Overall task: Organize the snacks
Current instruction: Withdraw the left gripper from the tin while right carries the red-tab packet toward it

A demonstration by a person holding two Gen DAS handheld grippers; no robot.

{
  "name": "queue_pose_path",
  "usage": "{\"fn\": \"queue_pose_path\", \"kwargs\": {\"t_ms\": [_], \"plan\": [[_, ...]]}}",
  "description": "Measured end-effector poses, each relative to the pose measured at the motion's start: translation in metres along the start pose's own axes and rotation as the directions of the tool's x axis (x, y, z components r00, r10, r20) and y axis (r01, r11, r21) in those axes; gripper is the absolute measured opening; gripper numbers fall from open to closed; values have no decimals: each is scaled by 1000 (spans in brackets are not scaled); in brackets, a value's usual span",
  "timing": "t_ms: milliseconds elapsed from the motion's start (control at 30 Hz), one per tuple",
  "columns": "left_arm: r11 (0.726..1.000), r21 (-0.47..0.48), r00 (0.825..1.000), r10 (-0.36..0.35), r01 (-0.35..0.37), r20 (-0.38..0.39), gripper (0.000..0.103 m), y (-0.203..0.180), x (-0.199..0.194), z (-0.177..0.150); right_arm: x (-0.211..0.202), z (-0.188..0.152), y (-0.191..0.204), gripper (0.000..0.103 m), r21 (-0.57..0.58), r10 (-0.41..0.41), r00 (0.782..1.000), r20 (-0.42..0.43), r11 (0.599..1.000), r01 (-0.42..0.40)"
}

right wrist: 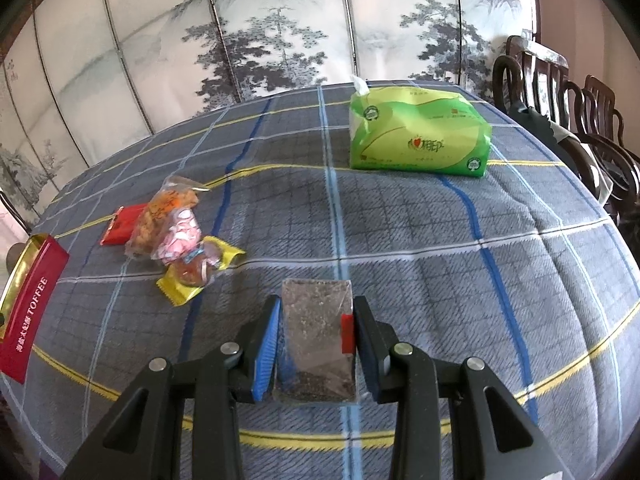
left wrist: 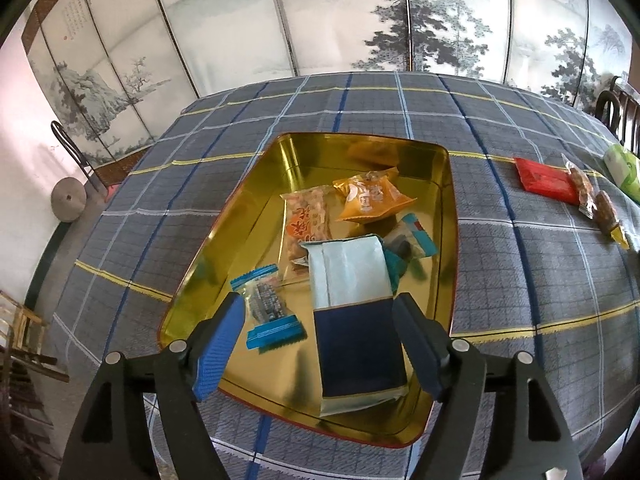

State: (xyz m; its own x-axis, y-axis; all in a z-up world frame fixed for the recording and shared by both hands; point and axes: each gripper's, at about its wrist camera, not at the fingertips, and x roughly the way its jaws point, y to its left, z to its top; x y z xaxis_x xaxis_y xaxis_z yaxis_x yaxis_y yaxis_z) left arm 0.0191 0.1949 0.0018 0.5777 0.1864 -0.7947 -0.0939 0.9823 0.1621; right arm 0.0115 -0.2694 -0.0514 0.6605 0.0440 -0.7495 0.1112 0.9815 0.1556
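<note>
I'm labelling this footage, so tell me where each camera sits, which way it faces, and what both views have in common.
Left wrist: on the left gripper, looking down into the gold tin; its open fingers flank the blue packet.
Right wrist: on the right gripper, looking down across the plaid tablecloth; its fingers clamp a dark snack bar.
Shared: the tablecloth, the red packet, the green tissue pack, the painted screen.
</note>
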Motion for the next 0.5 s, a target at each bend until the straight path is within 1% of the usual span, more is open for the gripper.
{"fn": "queue_pose_path", "kwargs": {"t_ms": [167,233,367,433,500], "plan": [[998,-49,999,-48,48,3,74,13,-4,-4,-9,-2,21,36,-19,30,1000,7,999,-29],[995,-69,998,-68,69,14,85,19,-8,-6,-13,-1,31,36,-37,41,999,11,998,-41],[993,-94,996,-70,74,47,91,31,-19,-12,-24,5,62,36,-90,79,997,25,993,-77],[993,-99,997,-66,70,46,98,35,-21,-13,-28,7,80,36,-113,106,994,26,988,-102],[991,-107,996,-70,74,47,98,39,-23,-15,-31,9,97,36,-137,135,990,28,982,-130]]}}
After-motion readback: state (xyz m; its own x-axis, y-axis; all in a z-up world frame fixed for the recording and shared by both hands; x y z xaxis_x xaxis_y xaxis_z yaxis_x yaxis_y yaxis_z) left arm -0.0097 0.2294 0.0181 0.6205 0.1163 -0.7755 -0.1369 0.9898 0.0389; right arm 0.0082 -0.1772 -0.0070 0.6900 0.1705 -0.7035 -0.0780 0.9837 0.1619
